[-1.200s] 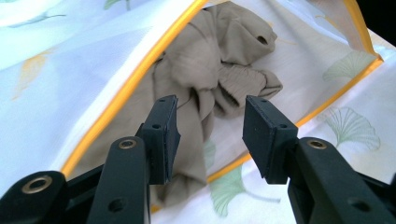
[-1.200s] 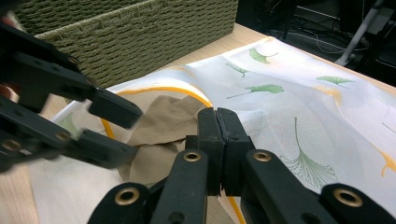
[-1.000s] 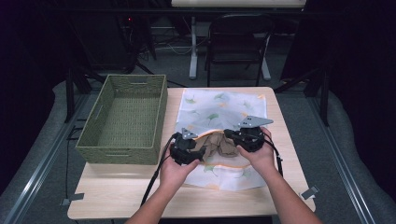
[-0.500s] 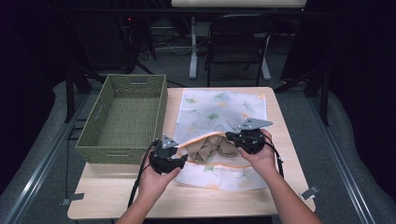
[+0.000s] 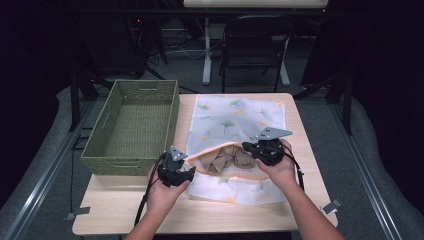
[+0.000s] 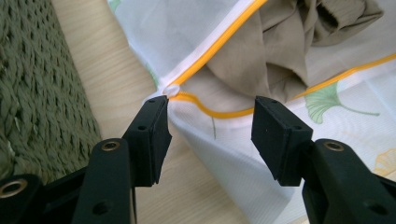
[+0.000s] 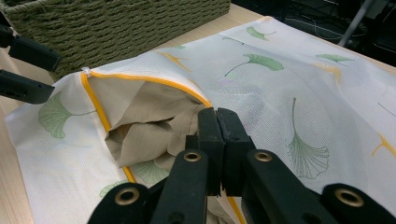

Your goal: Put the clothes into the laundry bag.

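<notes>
A: What's different now?

B: The left gripper (image 5: 189,173) slides out toward the basket (image 5: 131,131) side, off the tan garment (image 5: 227,159). Its jaws have just been opening, and the bag's (image 5: 240,117) mouth gapes wider.

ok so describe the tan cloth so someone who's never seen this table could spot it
On the wooden table, right of the green woven basket, lies a white mesh bag printed with ginkgo leaves. The tan cloth bunches in its orange-trimmed opening, the one plain brown thing there.
</notes>
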Demonstrator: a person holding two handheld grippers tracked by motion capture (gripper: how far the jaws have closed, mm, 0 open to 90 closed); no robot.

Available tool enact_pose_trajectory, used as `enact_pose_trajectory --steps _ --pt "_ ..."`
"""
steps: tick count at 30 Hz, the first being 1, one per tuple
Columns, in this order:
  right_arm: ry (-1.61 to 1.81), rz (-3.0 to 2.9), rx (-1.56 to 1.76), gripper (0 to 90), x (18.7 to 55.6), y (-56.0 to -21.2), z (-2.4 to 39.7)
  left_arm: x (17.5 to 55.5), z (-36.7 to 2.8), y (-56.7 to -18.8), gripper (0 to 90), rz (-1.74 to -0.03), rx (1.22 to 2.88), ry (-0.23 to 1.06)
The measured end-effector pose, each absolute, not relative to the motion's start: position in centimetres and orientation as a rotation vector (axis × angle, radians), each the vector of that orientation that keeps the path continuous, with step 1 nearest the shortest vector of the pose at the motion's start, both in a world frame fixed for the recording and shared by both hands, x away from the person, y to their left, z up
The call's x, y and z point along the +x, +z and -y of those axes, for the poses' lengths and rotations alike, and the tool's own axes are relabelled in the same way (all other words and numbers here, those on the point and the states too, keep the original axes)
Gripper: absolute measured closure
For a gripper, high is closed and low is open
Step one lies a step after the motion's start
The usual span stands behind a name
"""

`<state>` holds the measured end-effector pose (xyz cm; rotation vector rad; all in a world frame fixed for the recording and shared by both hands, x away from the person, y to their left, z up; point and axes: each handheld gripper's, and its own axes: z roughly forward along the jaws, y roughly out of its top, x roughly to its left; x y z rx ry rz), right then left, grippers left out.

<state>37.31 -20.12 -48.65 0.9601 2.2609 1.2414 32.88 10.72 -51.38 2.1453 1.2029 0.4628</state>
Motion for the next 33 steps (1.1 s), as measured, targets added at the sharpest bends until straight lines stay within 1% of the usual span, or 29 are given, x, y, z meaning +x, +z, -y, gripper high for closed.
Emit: enact_pose_trajectory --steps 13,16,17,20,23,25,29,33 --pt "1.247 -2.256 0.967 89.4 37.3 -48.6 20.4 32.8 -11.5 -52.2 47.2 -1.235 2.162 0.428" --pt "1.25 -2.25 0.971 89.4 37.3 -48.6 20.4 33.0 -11.6 -52.5 49.8 -1.238 2.165 0.396" --pt "1.249 -2.25 0.971 89.4 37.3 -48.6 20.4 33.1 -11.5 -52.7 49.9 -1.249 2.158 0.408" --pt "1.248 -2.248 0.973 89.4 37.3 -48.6 20.5 33.3 -11.5 -52.9 52.9 -1.244 2.173 0.37" --pt "1.248 -2.248 0.974 89.4 37.3 -48.6 20.6 33.4 -11.3 -53.2 55.1 -1.245 2.174 0.365" --pt "1.244 -2.25 0.971 89.4 37.3 -48.6 20.6 33.6 -11.2 -53.4 55.5 -1.249 2.17 0.363" --pt "1.245 -2.248 0.972 89.4 37.3 -48.6 20.6 33.9 -11.1 -53.7 56.7 -1.26 2.164 0.319" --pt "1.245 -2.253 0.97 89.4 37.3 -48.6 20.7 34.1 -11.0 -54.0 59.8 -1.242 2.185 0.299"
